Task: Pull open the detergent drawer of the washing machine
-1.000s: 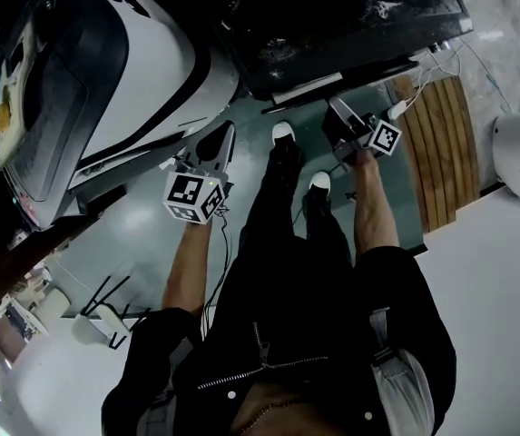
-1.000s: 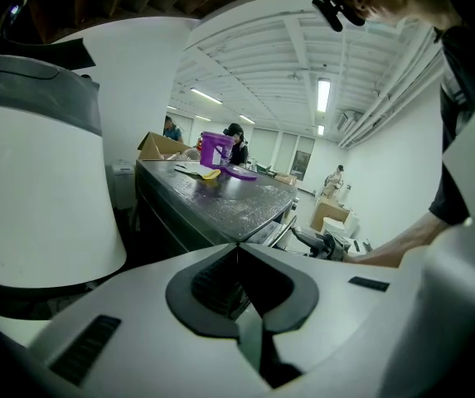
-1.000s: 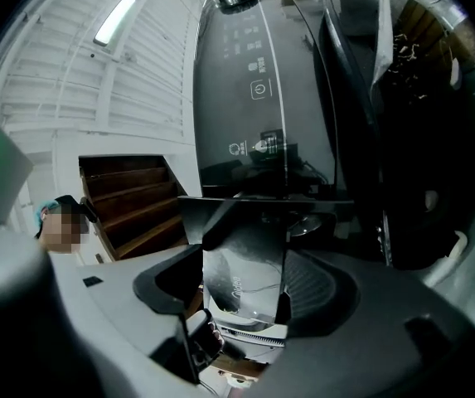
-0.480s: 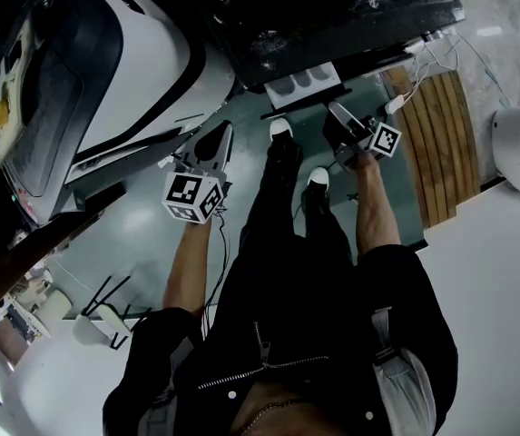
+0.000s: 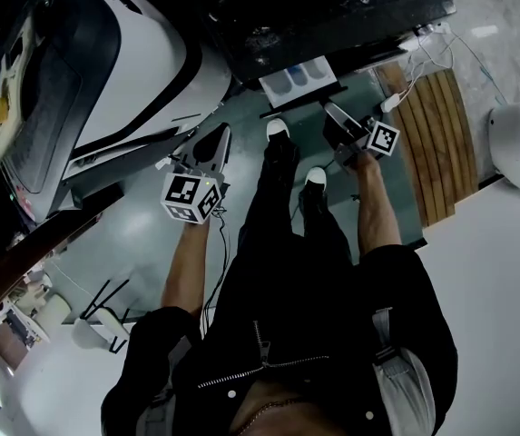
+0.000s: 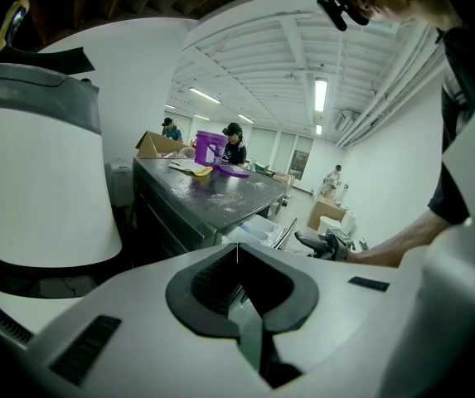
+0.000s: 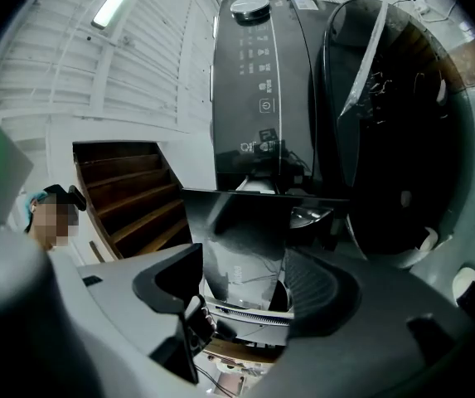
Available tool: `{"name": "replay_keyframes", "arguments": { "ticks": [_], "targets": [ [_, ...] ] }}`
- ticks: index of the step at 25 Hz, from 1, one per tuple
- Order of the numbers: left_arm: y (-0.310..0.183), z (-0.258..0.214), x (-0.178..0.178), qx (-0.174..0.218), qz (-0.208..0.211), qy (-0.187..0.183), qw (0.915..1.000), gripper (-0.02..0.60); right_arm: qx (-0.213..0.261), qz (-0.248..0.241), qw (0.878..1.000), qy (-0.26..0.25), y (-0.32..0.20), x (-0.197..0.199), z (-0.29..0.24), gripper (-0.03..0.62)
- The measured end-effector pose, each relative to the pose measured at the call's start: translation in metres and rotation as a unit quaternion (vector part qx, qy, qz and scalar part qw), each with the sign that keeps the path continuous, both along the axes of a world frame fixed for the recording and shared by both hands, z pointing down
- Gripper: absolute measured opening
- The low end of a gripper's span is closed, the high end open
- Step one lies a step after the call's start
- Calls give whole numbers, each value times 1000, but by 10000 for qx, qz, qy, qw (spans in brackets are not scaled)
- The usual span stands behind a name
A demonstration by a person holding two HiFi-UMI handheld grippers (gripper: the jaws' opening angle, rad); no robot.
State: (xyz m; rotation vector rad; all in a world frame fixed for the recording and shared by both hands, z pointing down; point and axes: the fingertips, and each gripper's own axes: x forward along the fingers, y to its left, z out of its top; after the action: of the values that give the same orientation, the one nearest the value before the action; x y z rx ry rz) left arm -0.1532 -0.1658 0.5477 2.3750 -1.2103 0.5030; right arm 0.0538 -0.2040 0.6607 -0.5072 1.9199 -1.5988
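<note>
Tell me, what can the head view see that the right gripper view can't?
Only the head view: the person's white shoes, the left gripper, a wooden mat, and the cups inside the pulled-out drawer. Only the right gripper view: the dial and buttons on the washing machine, and wooden stairs. Both: the dark washing machine and its drawer, with the right gripper's jaws shut on the drawer's front.

Black zip jacket point(image 5: 287, 334), silver zipper, snap studs, sleeves ending above the elbows. Black trousers point(image 5: 282, 234). Black shoes point(image 5: 282, 148) with white toes. Left gripper point(image 5: 221, 134) and right gripper point(image 5: 335, 114): white shells, black ribbed pads point(image 6: 212, 287). Each carries a cube point(image 5: 191, 198) of black-and-white square markers. Thin cable point(image 5: 224, 243) runs off the left gripper.
</note>
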Motion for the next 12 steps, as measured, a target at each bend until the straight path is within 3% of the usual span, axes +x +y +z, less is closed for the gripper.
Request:
{"name": "replay_keyframes", "arguments": {
  "ticks": [3,8,10,12],
  "targets": [
    [2,0,3,3,16,36,10000,20,-10,141,9998,110,-5,-1,-8,367],
    [1,-4,8,59,25,129,9999,20,-186,856,9952,441,-23,-1,-21,547],
    [1,-7,12,101,31,165,9998,20,-348,998,9921,670,-29,-3,-19,567],
    [4,-10,14,127,27,188,9997,20,-661,1104,9872,938,-28,-1,-8,525]
  ]
}}
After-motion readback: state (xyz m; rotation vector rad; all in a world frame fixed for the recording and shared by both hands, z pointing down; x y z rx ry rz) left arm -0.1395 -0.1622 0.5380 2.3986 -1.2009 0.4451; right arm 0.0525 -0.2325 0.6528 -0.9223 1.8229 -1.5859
